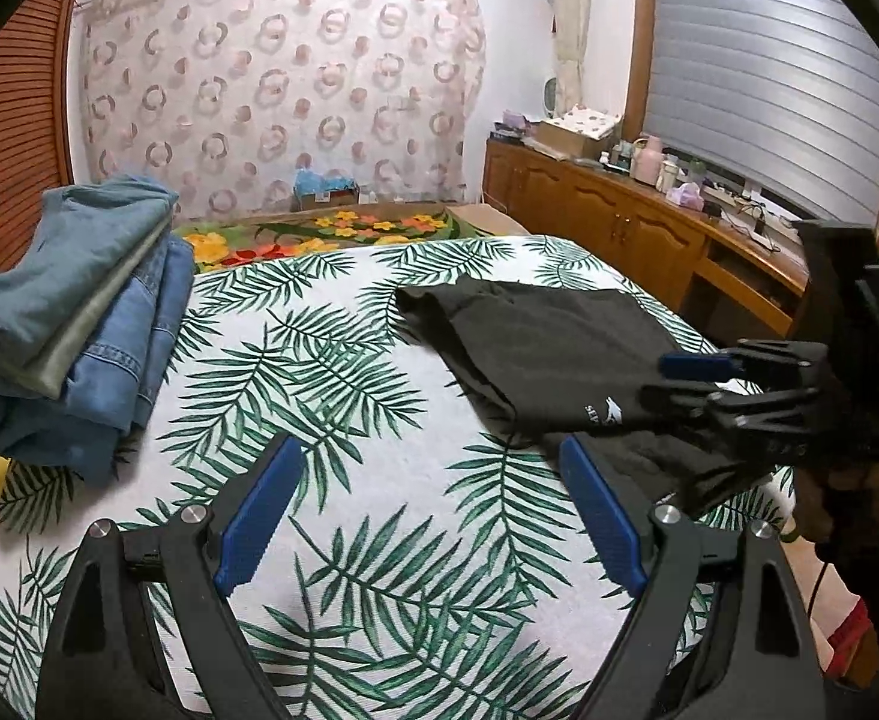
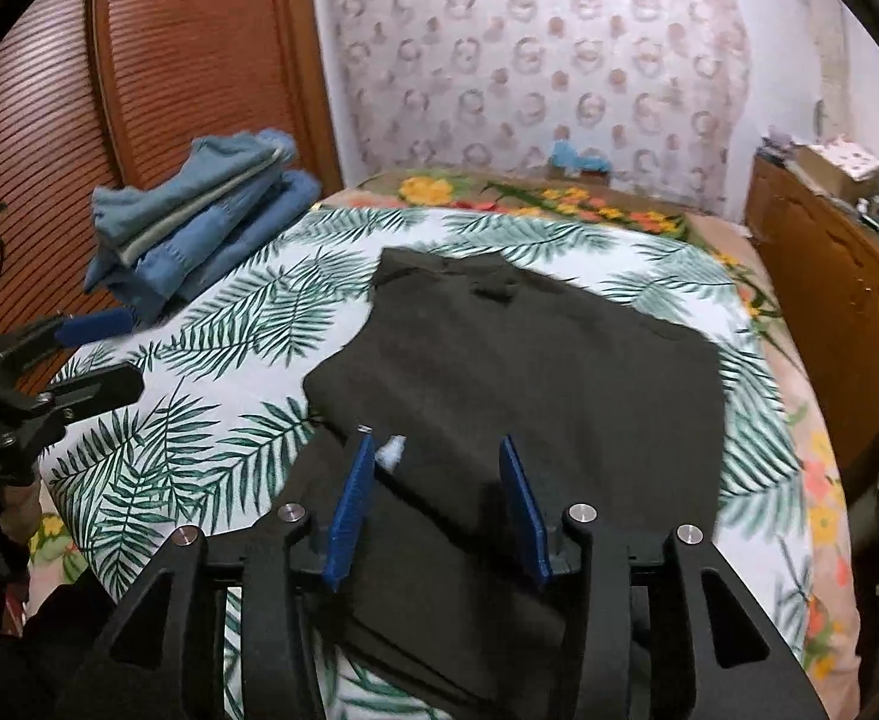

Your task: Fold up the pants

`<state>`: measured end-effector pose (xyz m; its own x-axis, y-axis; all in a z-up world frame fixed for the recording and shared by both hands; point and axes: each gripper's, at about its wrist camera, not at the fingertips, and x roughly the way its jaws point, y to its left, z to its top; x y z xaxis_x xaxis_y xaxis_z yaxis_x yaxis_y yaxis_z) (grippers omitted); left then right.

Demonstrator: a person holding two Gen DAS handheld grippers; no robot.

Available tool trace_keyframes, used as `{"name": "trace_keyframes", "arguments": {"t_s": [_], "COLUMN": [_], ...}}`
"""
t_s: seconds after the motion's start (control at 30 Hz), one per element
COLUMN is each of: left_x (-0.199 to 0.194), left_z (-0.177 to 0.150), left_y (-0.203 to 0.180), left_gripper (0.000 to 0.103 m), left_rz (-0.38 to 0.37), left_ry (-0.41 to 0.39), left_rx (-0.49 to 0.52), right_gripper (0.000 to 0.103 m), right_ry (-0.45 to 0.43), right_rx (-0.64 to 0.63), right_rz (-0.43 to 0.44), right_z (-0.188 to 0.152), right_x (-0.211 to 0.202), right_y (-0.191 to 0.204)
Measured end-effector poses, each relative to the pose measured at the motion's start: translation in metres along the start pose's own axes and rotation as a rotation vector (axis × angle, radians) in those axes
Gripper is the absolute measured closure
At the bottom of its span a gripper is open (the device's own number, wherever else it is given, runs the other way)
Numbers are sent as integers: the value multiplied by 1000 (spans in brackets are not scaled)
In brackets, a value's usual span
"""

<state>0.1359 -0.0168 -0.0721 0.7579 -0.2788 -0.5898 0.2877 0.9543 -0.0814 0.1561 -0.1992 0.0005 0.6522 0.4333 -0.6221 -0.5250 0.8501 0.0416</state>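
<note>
A: Fingers first. Left gripper [image 1: 427, 516]: blue pads spread wide, nothing between them, only the leaf-print bed cover [image 1: 379, 360] below. Right gripper [image 2: 439, 510]: pads apart, part-way open, hanging over dark cloth with none of it pinched between them. So I hold nothing on either side.

B: Where are the pants?

A: Black pants [image 2: 529, 372] lie flat on the bed, on the side nearer the wooden cabinets [image 1: 619, 210]. They look already doubled into a broad slab; a small white logo [image 1: 610, 411] shows near the edge closest to me. My right fingers [image 2: 352, 504] sit above that near edge. My left gripper is off to the side over bare cover, apart from the cloth.

B: How will the cloth behave?

A: My estimate: light, limp, thin knit. It will sag and drag if lifted from one point, and stacked layers may slide apart. No stiffness to rely on.

B: Grip location?

A: I would pinch the near edge at its two corners, one gripper each, catching all layers together, then carry it over toward the far edge. The mattress is soft, so the pads must press down to get under the hem.

B: Other items?

A: Stack of folded jeans [image 1: 79, 330] at the far left of the bed, well apart.
</note>
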Motion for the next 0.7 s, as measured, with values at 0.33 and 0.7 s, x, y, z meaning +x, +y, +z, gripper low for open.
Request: {"name": "trace_keyframes", "arguments": {"t_s": [0.33, 0.7], "left_x": [0, 6], "left_z": [-3, -15], "left_y": [11, 12], "left_gripper": [15, 15], "left_rz": [7, -6], "left_ry": [-7, 22], "left_rx": [-38, -68], "right_gripper": [55, 55], "right_ry": [98, 166], "right_rx": [-102, -232], "right_rz": [40, 0], "right_z": [24, 36], "right_x": [27, 62], "right_y": [8, 24]}}
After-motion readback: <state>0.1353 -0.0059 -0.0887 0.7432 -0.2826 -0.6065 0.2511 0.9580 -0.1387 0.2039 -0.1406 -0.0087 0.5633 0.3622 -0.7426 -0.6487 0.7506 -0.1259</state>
